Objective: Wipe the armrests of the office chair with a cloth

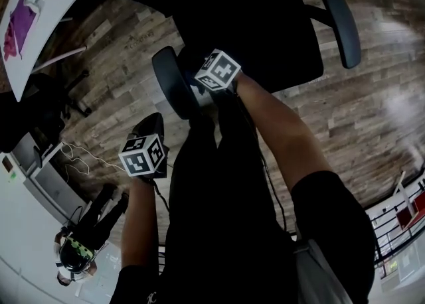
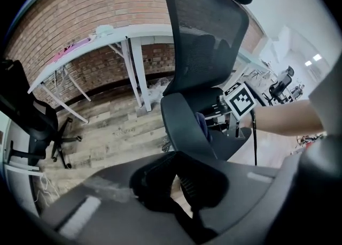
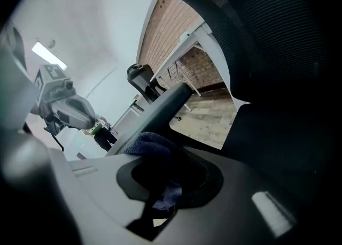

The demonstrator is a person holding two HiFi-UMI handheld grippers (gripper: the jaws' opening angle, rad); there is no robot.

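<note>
The black office chair [image 1: 252, 24] stands in front of me on a wood floor. Its near armrest [image 1: 171, 82] is a dark padded bar. My right gripper [image 1: 199, 93] is against that armrest's inner side. In the right gripper view, the right gripper [image 3: 160, 180] is shut on a blue cloth [image 3: 151, 145], which is pressed on the armrest [image 3: 160, 111]. The left gripper view shows the cloth [image 2: 202, 124] peeking from behind the armrest [image 2: 184, 126]. My left gripper [image 1: 151, 125] hangs lower left of the armrest, apart from it; its jaws [image 2: 173, 185] look closed on nothing. The far armrest [image 1: 342, 29] is untouched.
A white desk [image 1: 40, 34] with a purple item [image 1: 20, 24] stands at the upper left, before a brick wall [image 2: 80, 8]. A second black chair [image 2: 32, 126] is left of it. Loose wires [image 1: 76, 160] lie on the floor. A person [image 1: 86, 229] stands at the lower left.
</note>
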